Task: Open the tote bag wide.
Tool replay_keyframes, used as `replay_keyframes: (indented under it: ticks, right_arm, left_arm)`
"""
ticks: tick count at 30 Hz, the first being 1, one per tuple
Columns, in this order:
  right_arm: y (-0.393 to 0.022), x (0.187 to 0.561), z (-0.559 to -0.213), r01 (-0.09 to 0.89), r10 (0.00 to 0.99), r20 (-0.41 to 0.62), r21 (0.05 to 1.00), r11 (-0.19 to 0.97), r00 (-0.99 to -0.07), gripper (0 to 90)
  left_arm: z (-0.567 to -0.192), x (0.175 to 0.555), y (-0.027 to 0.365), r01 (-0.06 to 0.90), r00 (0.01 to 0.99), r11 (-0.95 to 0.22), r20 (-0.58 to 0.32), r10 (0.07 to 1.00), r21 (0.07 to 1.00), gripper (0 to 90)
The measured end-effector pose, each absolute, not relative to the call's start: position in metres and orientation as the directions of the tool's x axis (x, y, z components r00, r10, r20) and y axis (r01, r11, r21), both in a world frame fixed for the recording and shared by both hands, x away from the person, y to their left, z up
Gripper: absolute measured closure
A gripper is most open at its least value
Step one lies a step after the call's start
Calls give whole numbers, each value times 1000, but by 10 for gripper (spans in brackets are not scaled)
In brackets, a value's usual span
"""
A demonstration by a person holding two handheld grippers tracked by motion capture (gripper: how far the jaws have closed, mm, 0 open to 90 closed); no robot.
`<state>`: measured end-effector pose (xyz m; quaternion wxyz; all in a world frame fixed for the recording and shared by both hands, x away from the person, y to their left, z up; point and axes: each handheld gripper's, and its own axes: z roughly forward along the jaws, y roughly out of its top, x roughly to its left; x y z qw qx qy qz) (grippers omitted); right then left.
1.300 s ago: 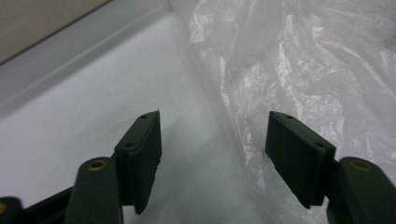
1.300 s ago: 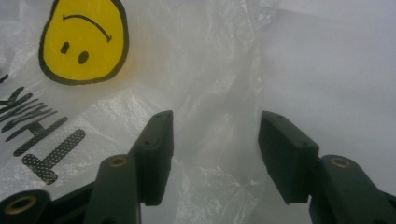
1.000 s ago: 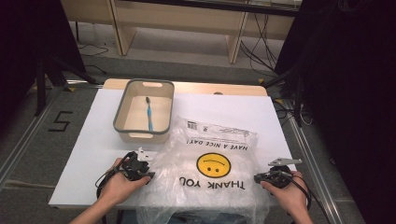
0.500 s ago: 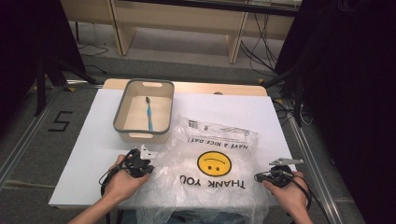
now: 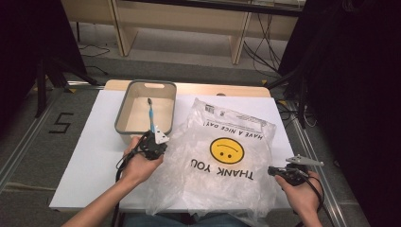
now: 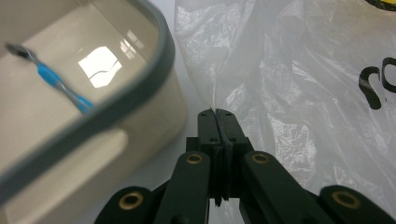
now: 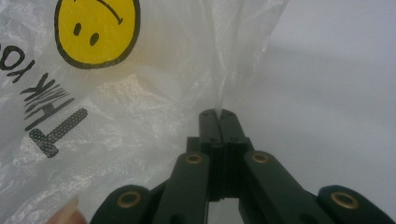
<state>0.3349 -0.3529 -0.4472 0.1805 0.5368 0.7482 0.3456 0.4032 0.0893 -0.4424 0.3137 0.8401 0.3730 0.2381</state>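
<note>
A clear plastic bag (image 5: 227, 156) printed with a yellow smiley and "THANK YOU" lies on the white table (image 5: 94, 151). My left gripper (image 5: 164, 144) is shut on the bag's left edge, which it holds raised beside the near right corner of a beige bin (image 5: 122, 124). The left gripper view shows the jaws (image 6: 217, 112) pinching a thin fold of the bag (image 6: 303, 93) next to the bin's grey rim (image 6: 116, 107). A blue toothbrush (image 5: 151, 116) (image 6: 60, 86) lies in the bin. My right gripper (image 5: 273, 170) (image 7: 217, 112) is shut on the bag's right edge (image 7: 140, 107), low over the table.
The bag's near end hangs over the table's front edge. Wooden shelving stands behind the table and black curtains hang on both sides. A taped "5" (image 5: 61, 122) marks the floor at the left.
My left hand has moved up and toward the bin, and the bag's left edge has lifted with it. The right hand has stayed in place.
</note>
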Motion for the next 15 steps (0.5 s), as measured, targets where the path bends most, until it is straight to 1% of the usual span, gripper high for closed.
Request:
replay_keyframes:
  ticks: [3, 4, 8, 9, 10, 12, 15]
  right_arm:
    - [-356, 337, -445, 669, 937, 101, 725, 162, -335, 900]
    - [-359, 340, -444, 663, 941, 102, 734, 147, -322, 900]
    - [-361, 342, -446, 669, 946, 110, 732, 132, -306, 900]
    - [-361, 342, -446, 669, 946, 110, 732, 132, -306, 900]
    - [-363, 343, -446, 669, 947, 112, 732, 126, -301, 900]
    - [-366, 344, -445, 670, 951, 112, 733, 116, -287, 900]
    - [-370, 345, -445, 669, 956, 111, 736, 104, -270, 900]
  left_arm:
    - [-438, 413, 85, 462, 602, -528, 185, 777, 713, 895]
    - [-435, 422, 79, 449, 596, -532, 203, 777, 718, 895]
    - [-433, 436, 66, 432, 605, -542, 214, 767, 721, 895]
    - [-433, 436, 66, 432, 605, -542, 214, 767, 721, 895]
    - [-432, 439, 59, 418, 606, -554, 233, 761, 720, 895]
    - [-432, 440, 53, 412, 607, -541, 221, 763, 734, 894]
    - [-432, 439, 48, 393, 615, -544, 228, 755, 741, 893]
